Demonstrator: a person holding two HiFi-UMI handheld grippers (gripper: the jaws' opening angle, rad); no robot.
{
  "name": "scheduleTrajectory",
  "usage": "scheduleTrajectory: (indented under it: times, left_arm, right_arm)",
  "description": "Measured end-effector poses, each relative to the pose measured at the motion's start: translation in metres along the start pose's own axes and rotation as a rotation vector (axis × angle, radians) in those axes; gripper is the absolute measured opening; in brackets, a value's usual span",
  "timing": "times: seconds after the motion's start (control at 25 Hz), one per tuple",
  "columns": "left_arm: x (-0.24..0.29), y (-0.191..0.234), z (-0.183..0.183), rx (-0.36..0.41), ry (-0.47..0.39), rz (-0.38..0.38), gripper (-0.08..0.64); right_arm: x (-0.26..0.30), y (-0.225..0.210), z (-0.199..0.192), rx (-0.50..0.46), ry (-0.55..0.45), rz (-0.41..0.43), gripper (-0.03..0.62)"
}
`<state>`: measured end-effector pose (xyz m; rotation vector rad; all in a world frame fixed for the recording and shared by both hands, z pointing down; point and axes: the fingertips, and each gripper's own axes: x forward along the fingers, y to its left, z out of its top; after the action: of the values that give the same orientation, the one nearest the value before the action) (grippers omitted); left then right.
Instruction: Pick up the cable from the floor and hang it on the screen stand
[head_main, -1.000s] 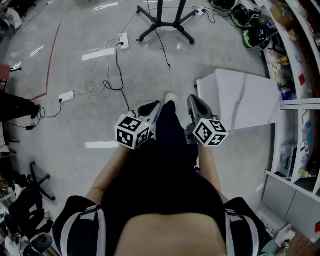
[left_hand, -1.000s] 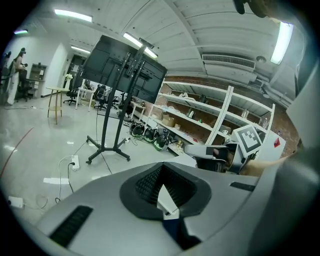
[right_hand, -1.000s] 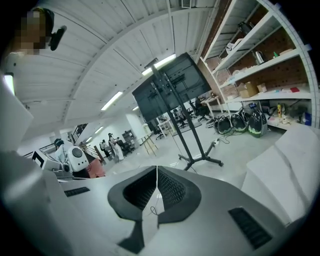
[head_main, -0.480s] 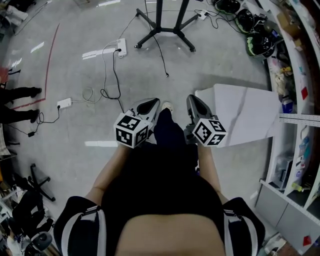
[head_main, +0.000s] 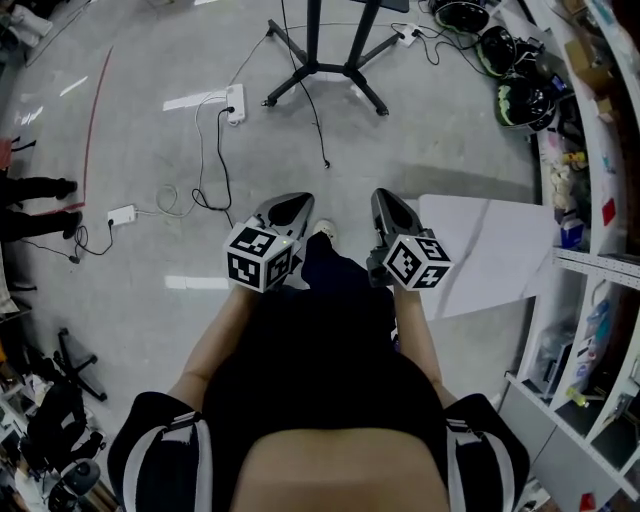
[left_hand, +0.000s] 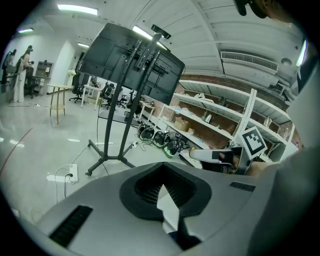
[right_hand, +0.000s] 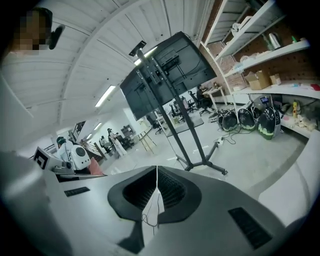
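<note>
Lying on the far floor, the thin black cable (head_main: 319, 128) runs from beside the screen stand (head_main: 314, 70) base toward the person, its loose end nearest. It looks light, limp and smooth, likely to sag and slip, so pinching just behind that end seems best. The left gripper (head_main: 288, 208) and right gripper (head_main: 388, 208) are both clenched on nothing, well short of it.
</note>
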<state>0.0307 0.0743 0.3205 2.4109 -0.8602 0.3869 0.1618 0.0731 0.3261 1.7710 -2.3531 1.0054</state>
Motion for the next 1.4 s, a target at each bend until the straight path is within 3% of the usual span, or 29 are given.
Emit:
scheduleTrajectory:
  times: [0.36, 0.52, 0.72, 0.96, 1.16, 1.4]
  left_arm:
    - [0.065, 0.037, 0.042, 0.002, -0.01, 0.058, 0.0]
    - [0.081, 0.062, 0.054, -0.011, -0.018, 0.101, 0.0]
    - [0.093, 0.085, 0.061, 0.046, -0.001, 0.113, 0.0]
    - [0.124, 0.106, 0.063, 0.072, 0.038, 0.074, 0.0]
    - [0.162, 0.125, 0.053, 0.079, 0.053, 0.009, 0.0]
    - [0.209, 0.174, 0.028, -0.023, 0.07, -0.018, 0.0]
  right_arm:
    - [0.063, -0.038, 0.035, -0.022, 0.074, 0.07, 0.025]
    - [0.095, -0.055, 0.045, -0.082, 0.124, 0.105, 0.025]
    - [0.131, -0.062, 0.061, -0.146, 0.139, 0.152, 0.025]
    - [0.173, -0.066, 0.053, -0.138, 0.164, 0.173, 0.025]
    - [0.21, -0.083, 0.038, -0.187, 0.234, 0.197, 0.026]
    - [0.256, -0.12, 0.012, -0.238, 0.275, 0.146, 0.025]
